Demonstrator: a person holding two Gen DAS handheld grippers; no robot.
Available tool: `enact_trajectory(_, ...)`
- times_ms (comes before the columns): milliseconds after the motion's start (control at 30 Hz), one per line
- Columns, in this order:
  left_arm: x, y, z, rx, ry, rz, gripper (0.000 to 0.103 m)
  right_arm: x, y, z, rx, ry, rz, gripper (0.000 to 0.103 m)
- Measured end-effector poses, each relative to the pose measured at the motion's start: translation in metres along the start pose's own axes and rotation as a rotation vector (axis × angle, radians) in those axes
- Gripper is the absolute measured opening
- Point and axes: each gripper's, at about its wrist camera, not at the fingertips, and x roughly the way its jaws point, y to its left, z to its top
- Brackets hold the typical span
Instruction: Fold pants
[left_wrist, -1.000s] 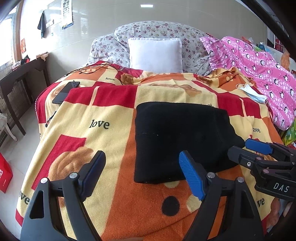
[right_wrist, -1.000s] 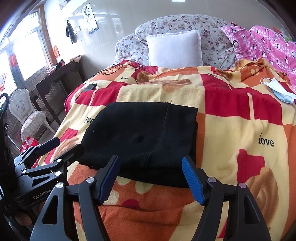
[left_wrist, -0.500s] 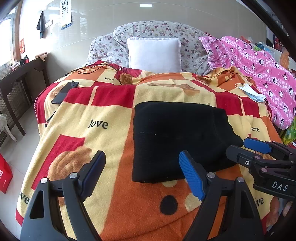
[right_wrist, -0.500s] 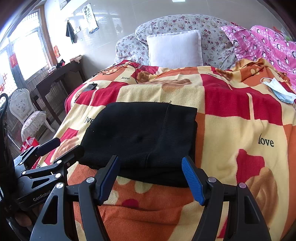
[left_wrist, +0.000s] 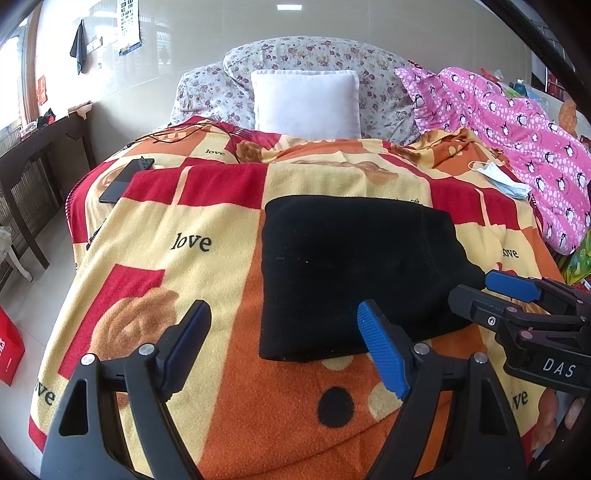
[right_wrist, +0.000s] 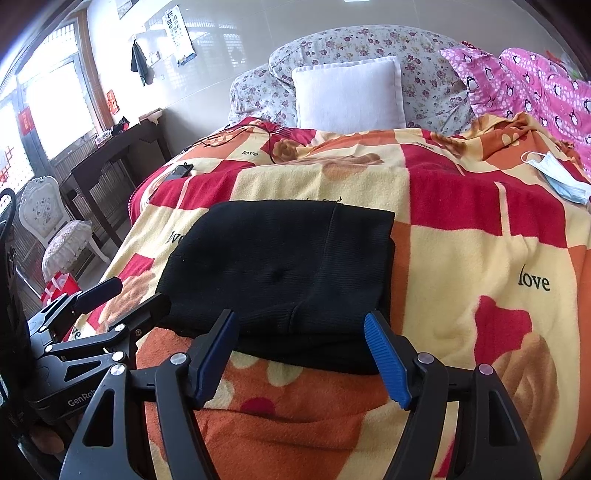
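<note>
Left wrist | black pants (left_wrist: 351, 273) folded flat | blanket (left_wrist: 192, 229)

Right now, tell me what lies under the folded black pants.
The black pants lie folded flat on the patterned blanket, whose orange, yellow and red patches show all around them. Whatever part of the blanket, or anything else, sits beneath them is covered.

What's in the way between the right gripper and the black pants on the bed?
Nothing visible. The right gripper, jaws open and empty, hangs just short of the near edge of the folded black pants, with only bare blanket between them.
</note>
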Motion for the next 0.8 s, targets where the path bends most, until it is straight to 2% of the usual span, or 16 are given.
enact_trajectory(800, 0.0045, -0.0032, 0.0002, 0.004, 0.006, -0.003, 0.082, 0.0081, 0.0004, 0.0053, -0.008, 0.01, 0.0, 0.074)
